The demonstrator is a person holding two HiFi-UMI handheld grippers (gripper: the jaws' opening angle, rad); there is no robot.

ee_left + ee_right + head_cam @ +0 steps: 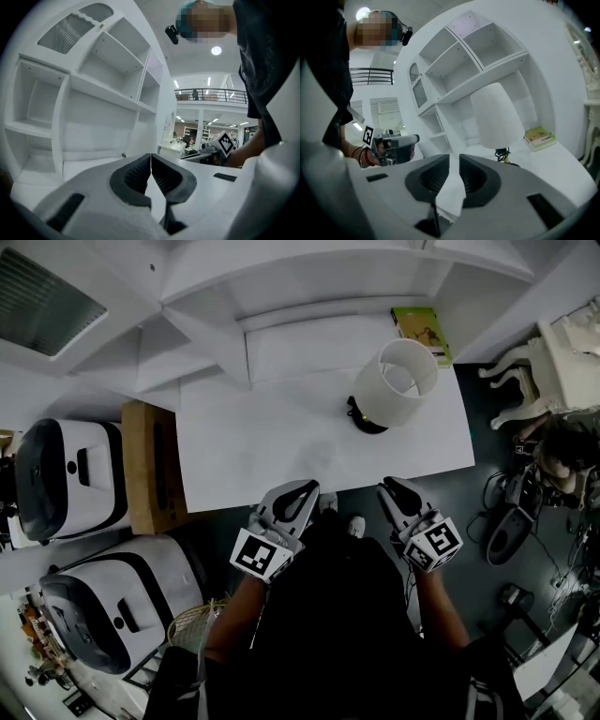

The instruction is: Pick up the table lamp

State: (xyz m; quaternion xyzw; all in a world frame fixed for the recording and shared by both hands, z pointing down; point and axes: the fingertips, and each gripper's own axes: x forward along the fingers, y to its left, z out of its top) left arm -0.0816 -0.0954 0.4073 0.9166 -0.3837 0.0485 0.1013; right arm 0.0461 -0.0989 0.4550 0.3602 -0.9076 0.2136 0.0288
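- The white table [281, 446] and the shelves [93, 93] behind it fill most of what I see. The 2 grippers cover part of the table's near edge in the head view.
- The person's dark torso blocks the floor below that edge. Both forearms reach forward from it, side by side, and the hands are mostly hidden behind the marker cubes.
- The lamp [401, 381] stands on the back right part of the table. From above, its white shade hides the stem and most of the dark base [366, 420].
- The right gripper [394, 489] hovers at the near edge and points toward the shelves. Its jaws are a narrow slit apart with nothing between them. The lamp is ahead of it, slightly right and well apart.
- The left gripper [302, 495] is beside it, jaw tips pressed together, holding nothing. The lamp is farther off to its right front.
- A green book [423, 334] lies flat just behind the lamp. Its print is too small to read.
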